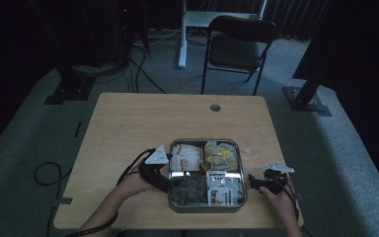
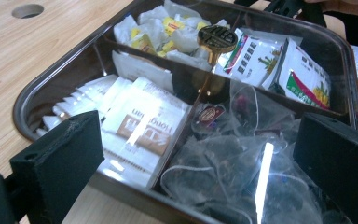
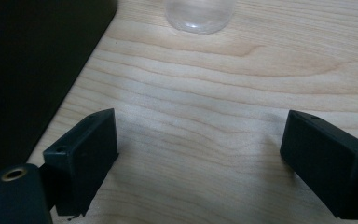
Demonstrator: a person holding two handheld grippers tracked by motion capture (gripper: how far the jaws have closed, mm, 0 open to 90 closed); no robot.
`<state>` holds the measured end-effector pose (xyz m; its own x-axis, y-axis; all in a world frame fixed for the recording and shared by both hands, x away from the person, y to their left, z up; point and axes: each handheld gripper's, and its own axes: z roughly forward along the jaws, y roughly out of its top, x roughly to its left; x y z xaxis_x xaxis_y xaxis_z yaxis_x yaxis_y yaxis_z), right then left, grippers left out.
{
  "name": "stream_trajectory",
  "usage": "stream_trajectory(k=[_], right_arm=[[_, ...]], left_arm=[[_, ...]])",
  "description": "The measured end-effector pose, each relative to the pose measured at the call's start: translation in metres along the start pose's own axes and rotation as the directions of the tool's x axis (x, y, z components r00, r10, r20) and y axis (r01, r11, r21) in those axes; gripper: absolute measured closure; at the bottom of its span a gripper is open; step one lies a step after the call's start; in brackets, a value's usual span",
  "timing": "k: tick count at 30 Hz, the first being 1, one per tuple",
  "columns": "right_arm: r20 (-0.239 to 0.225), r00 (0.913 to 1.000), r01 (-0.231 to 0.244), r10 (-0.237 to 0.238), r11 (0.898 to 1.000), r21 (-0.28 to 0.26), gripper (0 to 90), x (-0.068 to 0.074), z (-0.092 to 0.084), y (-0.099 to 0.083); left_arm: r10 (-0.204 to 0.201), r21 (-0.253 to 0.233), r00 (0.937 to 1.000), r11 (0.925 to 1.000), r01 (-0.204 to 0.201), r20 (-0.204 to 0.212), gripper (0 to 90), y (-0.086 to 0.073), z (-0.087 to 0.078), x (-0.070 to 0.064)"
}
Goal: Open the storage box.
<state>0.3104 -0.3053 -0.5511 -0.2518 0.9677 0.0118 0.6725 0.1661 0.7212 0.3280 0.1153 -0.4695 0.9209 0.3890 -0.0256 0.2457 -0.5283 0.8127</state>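
Note:
A metal tray [image 1: 206, 208] with four compartments sits at the table's near middle. It holds white sachets [image 2: 140, 122], yellow-wrapped sweets [image 2: 162, 29], green-and-white packets [image 2: 282, 65] and clear mesh tea bags [image 2: 233, 163], around a gold knob [image 2: 216, 38]. My left gripper [image 1: 164, 181] is at the tray's near-left corner. In the left gripper view it [image 2: 205, 154] stands open over the tea bags with nothing between its jaws. My right gripper [image 1: 254, 181] is just right of the tray, open above bare wood [image 3: 200, 144].
A clear glass cup [image 1: 254, 142] stands on the table right of the tray's far corner, ahead of the right gripper [image 3: 200, 14]. The tray's dark wall [image 3: 28, 56] is close on that gripper's left. A cable hole [image 1: 215, 107] and a chair [image 1: 237, 47] lie beyond.

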Motion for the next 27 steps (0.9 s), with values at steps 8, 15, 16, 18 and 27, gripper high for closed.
stream_trajectory(k=[8, 15, 16, 18, 27], right_arm=[[0.0, 1.0, 0.0, 0.0, 1.0, 0.0, 10.3, 0.0, 0.0, 0.0], [0.0, 1.0, 0.0, 0.0, 1.0, 0.0, 10.4, 0.0, 0.0, 0.0], [0.0, 1.0, 0.0, 0.0, 1.0, 0.0, 10.3, 0.0, 0.0, 0.0], [0.0, 1.0, 0.0, 0.0, 1.0, 0.0, 10.3, 0.0, 0.0, 0.0], [0.0, 1.0, 0.0, 0.0, 1.0, 0.0, 10.4, 0.0, 0.0, 0.0]], left_arm=[[0.011, 0.002, 0.9998, 0.9999, -0.011, 0.018, 1.5, 0.008, 0.013, -0.003], [0.023, 0.008, 0.9992, 0.9997, -0.023, 0.032, 4.1, 0.014, 0.024, -0.005], [0.027, 0.008, 0.9991, 0.9996, -0.027, 0.032, 4.0, 0.015, 0.026, -0.005], [0.027, 0.006, 0.999, 0.9996, -0.028, 0.034, 4.1, 0.018, 0.029, -0.005], [0.043, 0.023, 0.9979, 0.9987, -0.044, 0.049, 4.1, 0.024, 0.042, -0.008]])
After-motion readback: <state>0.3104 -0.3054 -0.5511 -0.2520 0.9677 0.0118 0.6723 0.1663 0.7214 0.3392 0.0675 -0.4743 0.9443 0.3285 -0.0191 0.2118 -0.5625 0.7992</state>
